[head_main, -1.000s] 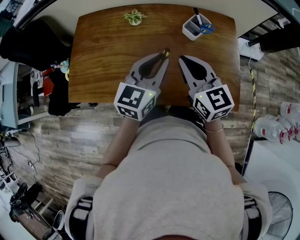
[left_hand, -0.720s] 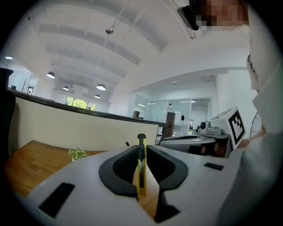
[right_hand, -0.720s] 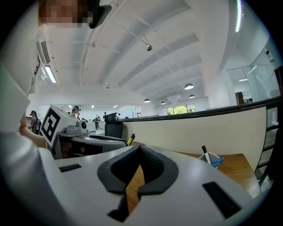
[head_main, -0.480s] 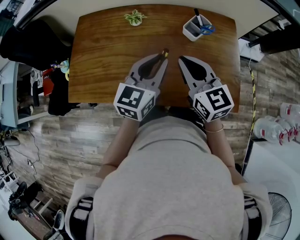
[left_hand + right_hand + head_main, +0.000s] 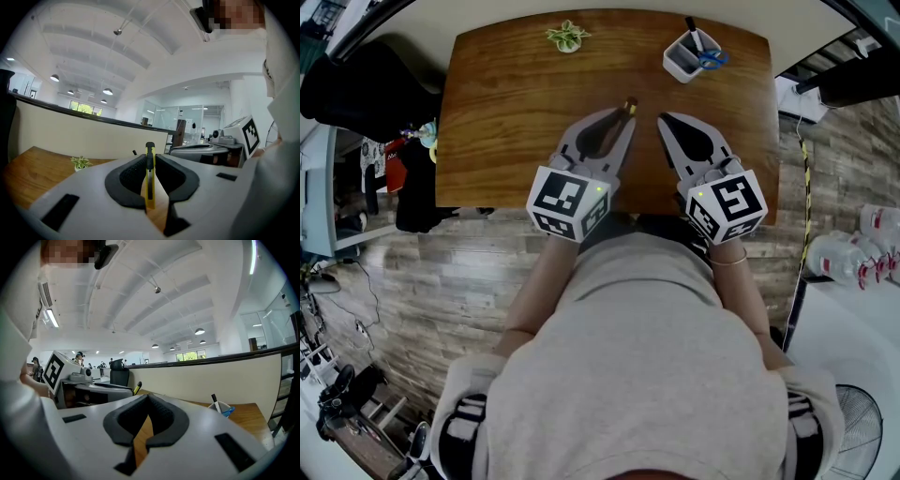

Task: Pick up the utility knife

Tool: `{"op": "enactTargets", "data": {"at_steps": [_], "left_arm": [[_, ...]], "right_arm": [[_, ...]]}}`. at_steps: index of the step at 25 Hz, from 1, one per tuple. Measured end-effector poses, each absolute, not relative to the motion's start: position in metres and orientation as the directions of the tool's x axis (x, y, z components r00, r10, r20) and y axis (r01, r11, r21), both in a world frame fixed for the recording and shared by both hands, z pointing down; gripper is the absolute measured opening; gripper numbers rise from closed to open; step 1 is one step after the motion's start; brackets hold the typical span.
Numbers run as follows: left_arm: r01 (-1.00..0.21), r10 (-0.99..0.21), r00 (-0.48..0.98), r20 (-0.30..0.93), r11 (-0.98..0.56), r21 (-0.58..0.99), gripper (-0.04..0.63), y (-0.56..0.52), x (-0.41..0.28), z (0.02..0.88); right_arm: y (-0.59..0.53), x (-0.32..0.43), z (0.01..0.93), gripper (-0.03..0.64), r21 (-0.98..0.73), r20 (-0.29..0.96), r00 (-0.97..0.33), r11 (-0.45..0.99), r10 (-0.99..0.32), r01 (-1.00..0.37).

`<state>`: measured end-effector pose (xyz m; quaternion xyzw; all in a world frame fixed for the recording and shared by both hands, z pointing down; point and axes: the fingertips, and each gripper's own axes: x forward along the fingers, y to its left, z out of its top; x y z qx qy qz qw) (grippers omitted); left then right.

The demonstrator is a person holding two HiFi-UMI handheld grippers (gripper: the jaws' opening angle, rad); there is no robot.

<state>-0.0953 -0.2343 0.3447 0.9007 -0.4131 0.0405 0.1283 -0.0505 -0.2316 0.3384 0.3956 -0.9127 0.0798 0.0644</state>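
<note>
Clamping utility knife [image 5: 149,180], left hand-held gripper [image 5: 150,157] nearly closed.

Barely anything to call. One small shift, in head view only: plant [image 5: 567,36], far ahead and left of left gripper [image 5: 627,109] tips, now a hair further left in picture. Pen cup [image 5: 684,58], far ahead and right of right gripper [image 5: 662,119] tips, same slight drift left. Far edge of table [image 5: 516,112] slides left with them, all by same tiny amount.
</note>
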Motion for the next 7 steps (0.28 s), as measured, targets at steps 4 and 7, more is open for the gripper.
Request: {"op": "enactTargets", "data": {"at_steps": [4,7], "left_arm": [[-0.752,-0.731,0.658,0.178,-0.629,0.196,0.077,-0.2329,-0.0915,0.3440],[-0.751,-0.730,0.660,0.178,-0.631,0.195,0.075,-0.2313,-0.0893,0.3435]], "right_arm": [[-0.2305,-0.0474,0.3366,0.011,-0.092,0.173,-0.679,0.675,-0.713,-0.732],[-0.2288,-0.0457,0.3359,0.011,-0.092,0.170,-0.681,0.676,-0.712,-0.731]]}}
